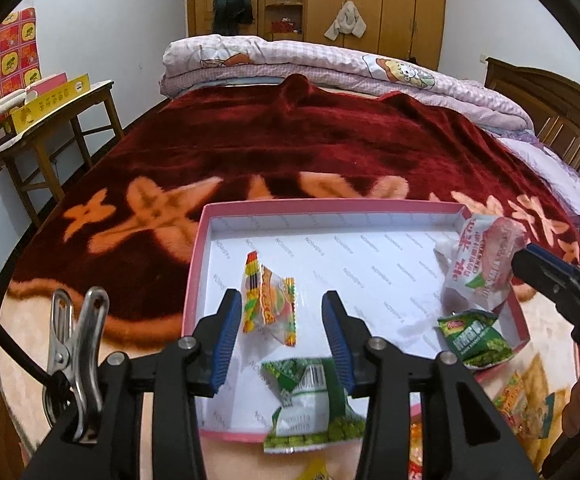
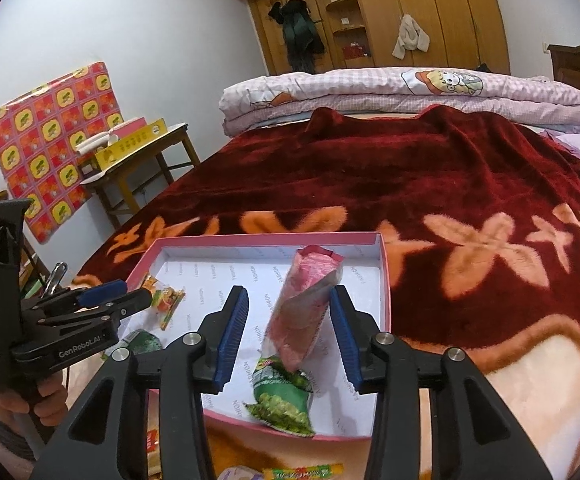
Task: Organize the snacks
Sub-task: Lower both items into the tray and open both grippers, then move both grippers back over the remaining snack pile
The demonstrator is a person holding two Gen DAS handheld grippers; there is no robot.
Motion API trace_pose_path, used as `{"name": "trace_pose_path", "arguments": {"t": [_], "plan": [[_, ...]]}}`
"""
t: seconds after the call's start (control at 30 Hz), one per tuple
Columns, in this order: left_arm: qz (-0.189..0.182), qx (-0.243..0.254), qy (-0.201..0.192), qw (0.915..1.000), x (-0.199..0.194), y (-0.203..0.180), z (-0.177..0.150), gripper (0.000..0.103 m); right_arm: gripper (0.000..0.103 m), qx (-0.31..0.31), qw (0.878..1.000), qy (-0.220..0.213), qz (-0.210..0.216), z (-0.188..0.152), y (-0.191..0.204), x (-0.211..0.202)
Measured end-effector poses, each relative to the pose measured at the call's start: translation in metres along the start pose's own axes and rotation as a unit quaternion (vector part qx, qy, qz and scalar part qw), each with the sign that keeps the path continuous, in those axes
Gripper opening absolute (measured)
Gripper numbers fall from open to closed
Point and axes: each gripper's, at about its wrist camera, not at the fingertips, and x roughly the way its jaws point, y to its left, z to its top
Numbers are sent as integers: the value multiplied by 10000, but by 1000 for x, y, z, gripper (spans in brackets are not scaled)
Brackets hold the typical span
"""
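Right gripper [image 2: 290, 334] fingers spread around pink packet [image 2: 303, 308], apparently dropping it into box [image 2: 383, 280]; left gripper [image 1: 280, 336] spread, over candy packet [image 1: 268, 304].

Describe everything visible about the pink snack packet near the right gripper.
The pink snack packet is a glossy, crinkled plastic pouch with a white panel bearing red print. It stands tilted in the pink-rimmed box, top toward the far wall, between the open right gripper's fingers. Its lower end overlaps a green packet. Finger contact cannot be confirmed.
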Motion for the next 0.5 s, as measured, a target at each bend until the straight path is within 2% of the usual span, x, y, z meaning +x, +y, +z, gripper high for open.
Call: {"name": "trace_pose_path", "arguments": {"t": [0.5], "plan": [[-74,-6,1,10000,-35,-5,-23,44,44,-94,9999,30,131,-19,21,-32]]}}
